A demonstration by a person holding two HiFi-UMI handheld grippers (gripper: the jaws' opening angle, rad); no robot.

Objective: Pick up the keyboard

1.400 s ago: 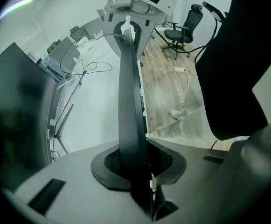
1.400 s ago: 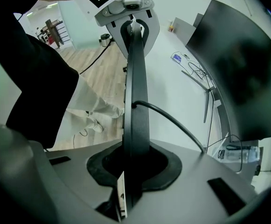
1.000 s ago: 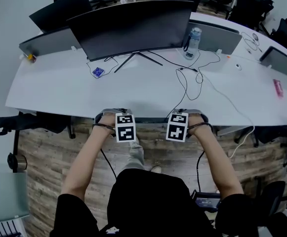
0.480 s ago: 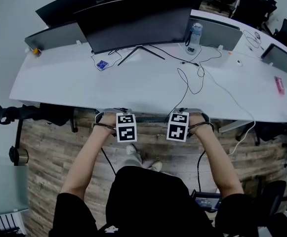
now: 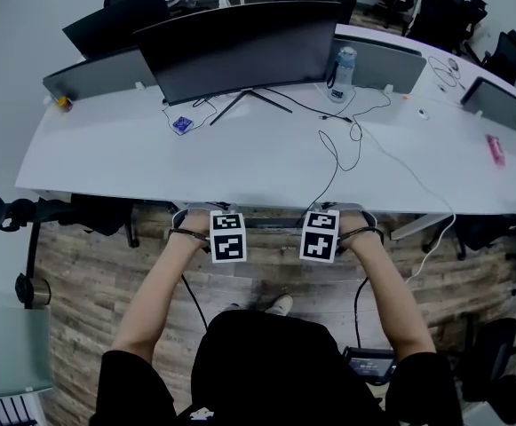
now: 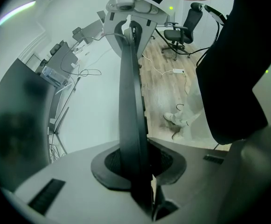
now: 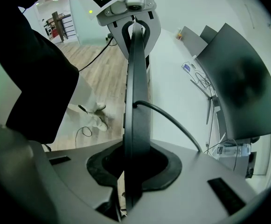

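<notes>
The dark keyboard [image 5: 271,224] hangs level just in front of the white desk's [image 5: 151,162] near edge, over the wooden floor. My left gripper [image 5: 227,236] is shut on its left end and my right gripper [image 5: 320,235] on its right end. In the left gripper view the keyboard [image 6: 129,87] runs edge-on out of my left gripper [image 6: 136,168] to the other gripper at its far end. The right gripper view shows the same keyboard [image 7: 136,78] clamped in my right gripper [image 7: 130,168]. Its black cable [image 7: 172,121] trails to the desk.
A wide curved monitor [image 5: 240,47] stands at the back of the desk, a water bottle [image 5: 344,67] to its right and a small blue object [image 5: 181,124] by its foot. Loose cables [image 5: 346,140] cross the desktop. Office chairs [image 5: 13,211] stand at the left.
Both grippers and the keyboard have drawn back from the desk edge toward the person, a little higher. Both grips are unchanged.
</notes>
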